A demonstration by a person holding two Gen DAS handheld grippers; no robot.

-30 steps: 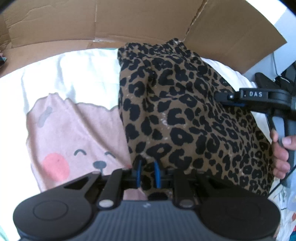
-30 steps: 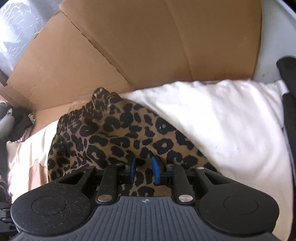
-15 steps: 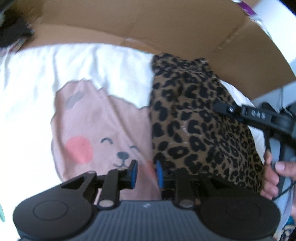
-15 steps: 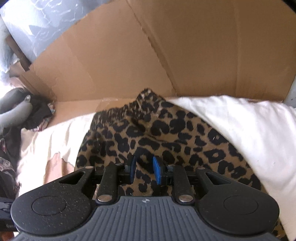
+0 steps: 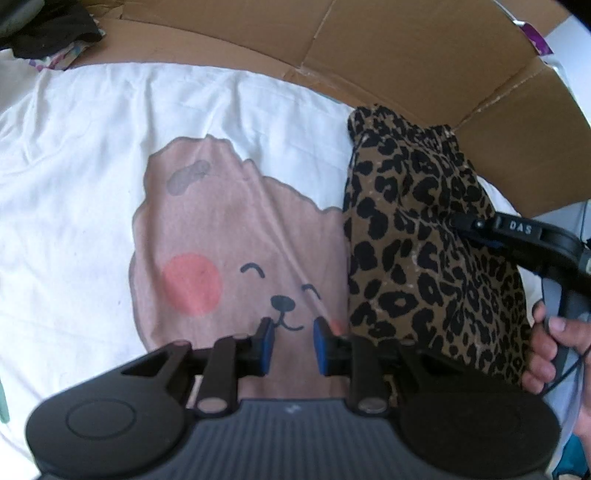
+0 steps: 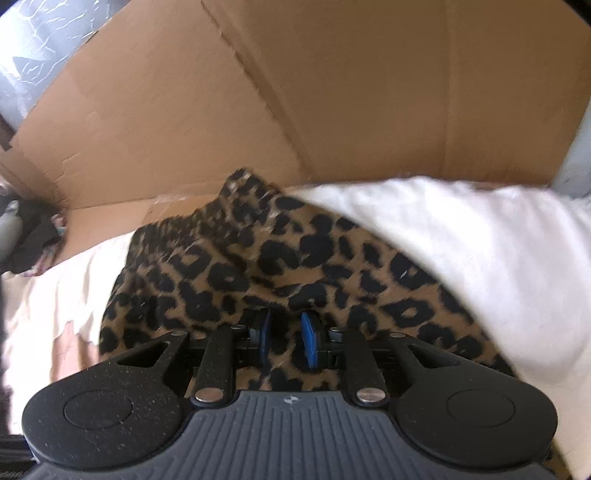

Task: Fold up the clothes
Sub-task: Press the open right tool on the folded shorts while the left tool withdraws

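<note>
A folded leopard-print garment (image 5: 424, 236) lies on a white sheet with a pink bear print (image 5: 236, 236), close to the cardboard wall. My left gripper (image 5: 291, 343) is open and holds nothing; it hovers over the bear's mouth, just left of the garment's near corner. In the right wrist view the leopard-print garment (image 6: 258, 266) fills the middle. My right gripper (image 6: 286, 338) sits at its near edge with cloth bunched in the narrow gap between the blue pads. The right gripper's finger (image 5: 517, 236) reaches over the garment's right side, held by a hand (image 5: 546, 343).
A cardboard wall (image 5: 369, 48) stands behind the sheet and curves round the right side. Dark clothes (image 5: 48, 33) are piled at the back left. A white cloth (image 6: 480, 258) rises to the right of the garment.
My left gripper let go of the leopard garment, opened and shifted left over the bear print. The right pads drew a little closer together on the cloth.
</note>
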